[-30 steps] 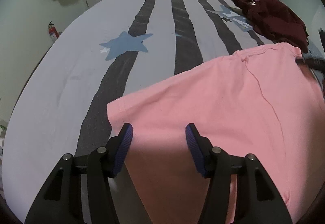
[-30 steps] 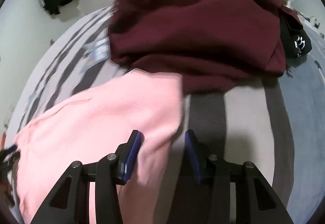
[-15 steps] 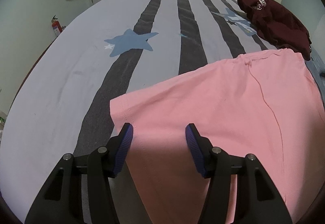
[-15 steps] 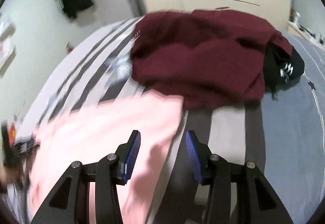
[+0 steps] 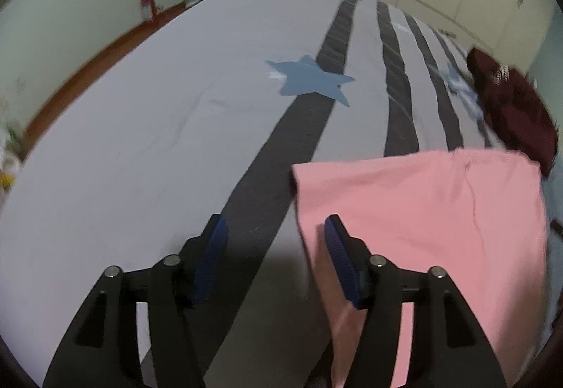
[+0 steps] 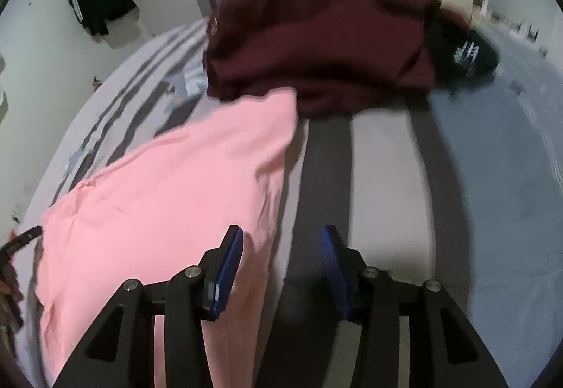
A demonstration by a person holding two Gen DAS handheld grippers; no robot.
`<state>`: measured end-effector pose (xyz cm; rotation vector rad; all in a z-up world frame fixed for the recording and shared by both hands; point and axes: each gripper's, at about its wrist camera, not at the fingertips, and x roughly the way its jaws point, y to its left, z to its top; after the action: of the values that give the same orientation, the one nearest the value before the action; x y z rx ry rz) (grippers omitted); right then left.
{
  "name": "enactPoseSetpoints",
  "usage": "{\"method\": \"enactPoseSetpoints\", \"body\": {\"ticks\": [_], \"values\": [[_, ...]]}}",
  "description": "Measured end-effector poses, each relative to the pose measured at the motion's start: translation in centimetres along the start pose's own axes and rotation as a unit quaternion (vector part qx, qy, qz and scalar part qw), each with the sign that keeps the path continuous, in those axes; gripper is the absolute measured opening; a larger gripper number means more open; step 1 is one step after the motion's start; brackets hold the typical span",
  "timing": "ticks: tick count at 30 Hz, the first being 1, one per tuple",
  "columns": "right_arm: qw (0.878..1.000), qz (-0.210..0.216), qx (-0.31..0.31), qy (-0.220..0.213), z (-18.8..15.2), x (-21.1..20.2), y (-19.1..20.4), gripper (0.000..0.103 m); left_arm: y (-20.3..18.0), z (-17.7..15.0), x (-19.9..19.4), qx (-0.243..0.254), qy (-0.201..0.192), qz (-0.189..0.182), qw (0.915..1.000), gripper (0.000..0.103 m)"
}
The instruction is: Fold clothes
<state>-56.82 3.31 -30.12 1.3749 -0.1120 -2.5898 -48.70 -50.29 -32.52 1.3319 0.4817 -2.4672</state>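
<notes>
**Over the bed: both grippers clear of the pink shirt**

Between the left gripper's (image 5: 274, 247) blue pads lies only striped bedcover (image 5: 140, 148). Jaws spread and empty; they have just been opening wider, nothing between them. A second ago this gripper straddled the shirt's near corner; now the pink shirt (image 5: 422, 212) sits off to its right, its left edge running just beside the right pad, which overlaps the cloth in view; contact cannot be told. View blurred, so the hand reads as shifting sideways off the garment.

Right gripper (image 6: 281, 257): jaws parted, nothing clamped. Left pad overlaps the shirt's right edge (image 6: 169, 194) in view; whether it touches is unclear. Right pad over bare bedcover. Opening about as it was a second ago.

Shirt lies flat as a rough rectangle on the bed, far corner touching or just beside the maroon sweatshirt (image 6: 316, 46). A black cap (image 6: 468, 50) rests against the sweatshirt's right end. Blue star print (image 5: 309, 80) well apart on the cover, beyond the left gripper.

Judgement: a fold of the pink shirt looks laid down and let go. Both tools free, so the next move is probably either a fresh grasp on an edge for another fold, or a turn to the unfolded sweatshirt. Risk: a trailing pad dragging the edge and spoiling the fold.
</notes>
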Motion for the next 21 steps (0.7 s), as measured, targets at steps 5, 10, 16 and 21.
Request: {"method": "enactPoseSetpoints", "body": {"ticks": [5,10,16,21], "values": [[1.0,0.007,0.026,-0.008,0.2,-2.2,-0.6,0.043,-1.1,0.2,1.4,0.02,0.018,-0.028,0.9992,0.073],[0.998,0.011,0.054,-0.008,-2.2,-4.5,0.9,0.043,-2.7,1.2,3.7,0.026,0.021,-0.06,0.9976,0.073],[0.998,-0.002,0.064,-0.008,-5.0,-6.3,1.8,0.043,-3.7,1.7,5.0,0.053,0.013,-0.078,0.9955,0.051],[0.997,-0.008,0.075,0.009,-7.0,-5.4,2.6,0.043,-3.1,2.2,4.7,0.056,0.023,-0.094,0.9938,0.01]]}}
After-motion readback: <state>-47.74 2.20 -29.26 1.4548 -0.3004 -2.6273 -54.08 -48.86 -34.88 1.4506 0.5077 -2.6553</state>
